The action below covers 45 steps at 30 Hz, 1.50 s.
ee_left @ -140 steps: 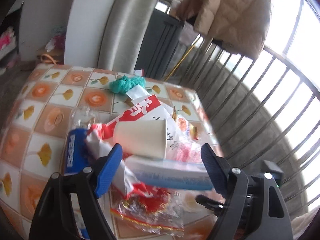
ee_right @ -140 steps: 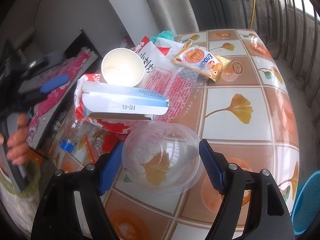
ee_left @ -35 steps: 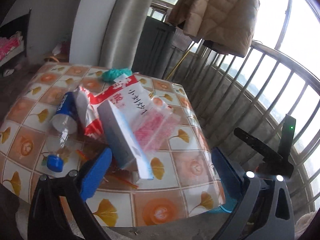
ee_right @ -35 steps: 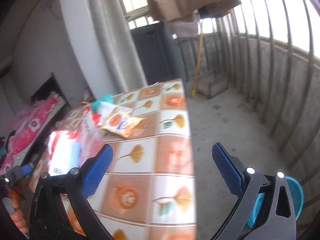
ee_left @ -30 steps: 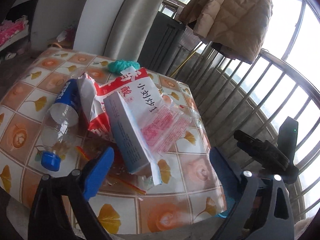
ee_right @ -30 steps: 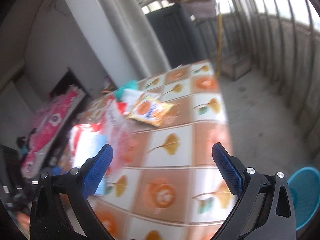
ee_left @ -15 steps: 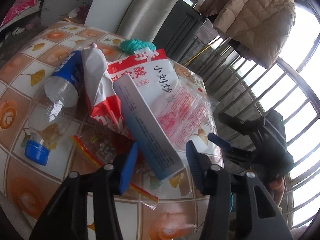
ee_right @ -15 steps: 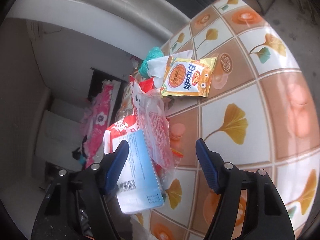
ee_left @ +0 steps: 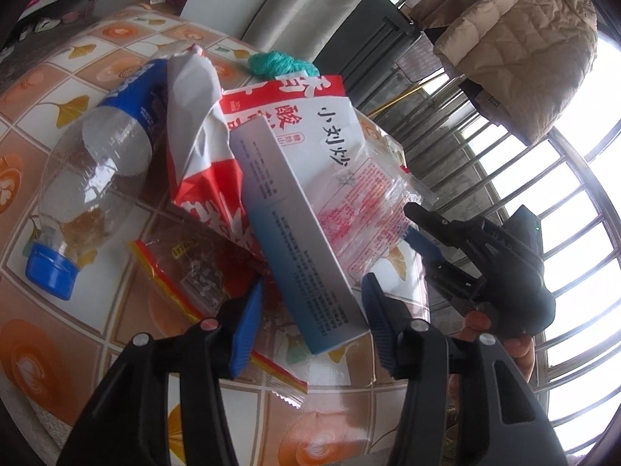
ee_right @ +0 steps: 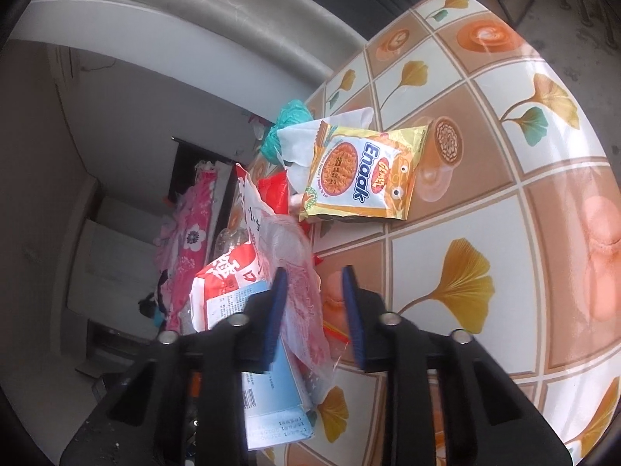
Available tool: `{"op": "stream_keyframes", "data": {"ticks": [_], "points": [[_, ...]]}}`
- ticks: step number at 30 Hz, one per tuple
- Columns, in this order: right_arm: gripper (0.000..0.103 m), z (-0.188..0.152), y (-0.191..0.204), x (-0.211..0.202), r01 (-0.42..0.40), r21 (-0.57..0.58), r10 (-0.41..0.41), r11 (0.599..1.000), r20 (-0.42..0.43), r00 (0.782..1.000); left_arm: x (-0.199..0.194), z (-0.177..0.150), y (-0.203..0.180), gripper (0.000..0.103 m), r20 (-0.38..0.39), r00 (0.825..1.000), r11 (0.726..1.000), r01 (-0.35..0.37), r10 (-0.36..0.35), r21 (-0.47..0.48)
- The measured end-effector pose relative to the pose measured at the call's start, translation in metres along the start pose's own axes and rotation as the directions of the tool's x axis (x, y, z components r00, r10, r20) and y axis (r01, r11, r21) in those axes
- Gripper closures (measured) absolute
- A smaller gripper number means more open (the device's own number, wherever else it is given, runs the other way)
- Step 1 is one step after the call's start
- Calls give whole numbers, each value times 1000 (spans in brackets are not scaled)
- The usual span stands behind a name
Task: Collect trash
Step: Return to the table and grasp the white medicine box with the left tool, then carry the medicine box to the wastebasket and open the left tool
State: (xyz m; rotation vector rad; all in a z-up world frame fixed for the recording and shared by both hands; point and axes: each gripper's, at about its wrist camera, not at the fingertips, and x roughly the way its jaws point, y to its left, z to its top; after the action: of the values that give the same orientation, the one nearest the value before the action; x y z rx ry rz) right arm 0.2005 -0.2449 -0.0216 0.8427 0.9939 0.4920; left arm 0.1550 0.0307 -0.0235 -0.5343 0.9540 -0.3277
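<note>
While the left gripper [ee_left: 310, 318] stands half open astride the long matte carton [ee_left: 295, 233], gripping nothing, the right gripper [ee_right: 314, 306], narrowly parted at three o'clock, straddles a crinkly clear wrapper [ee_right: 302, 295] on the glossy tiled table [ee_right: 446, 233]

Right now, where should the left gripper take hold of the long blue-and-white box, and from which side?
Grip the long box across its narrow width at the near end, which sticks out of the pile toward the left gripper. The open jaws already flank that end, so probably come straight along its length; the wrapper partly covers the far half.
</note>
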Motion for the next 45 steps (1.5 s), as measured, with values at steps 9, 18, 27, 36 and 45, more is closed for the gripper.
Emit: {"op": "stream_keyframes", "data": {"ticks": [9,18,27,36,45], "points": [[102,0,19,-16,-21,-93,25,995,47,999,-4,2,11,66,3,1000,999,5,-4,-52],[103,3,22,-34,-72,-112,83,991,97,992,-30,-6,6,73,77,995,998,60,-57,-27],[103,10,23,-63,-126,-133,147,983,159,976,-59,-9,-20,74,158,980,991,108,-119,72],[103,4,27,-99,-126,-168,162,978,215,963,-79,-6,-44,74,217,960,978,147,-177,146],[103,-8,22,-153,-59,-215,128,975,320,939,-71,-10,-83,73,192,961,960,154,-201,234]]}}
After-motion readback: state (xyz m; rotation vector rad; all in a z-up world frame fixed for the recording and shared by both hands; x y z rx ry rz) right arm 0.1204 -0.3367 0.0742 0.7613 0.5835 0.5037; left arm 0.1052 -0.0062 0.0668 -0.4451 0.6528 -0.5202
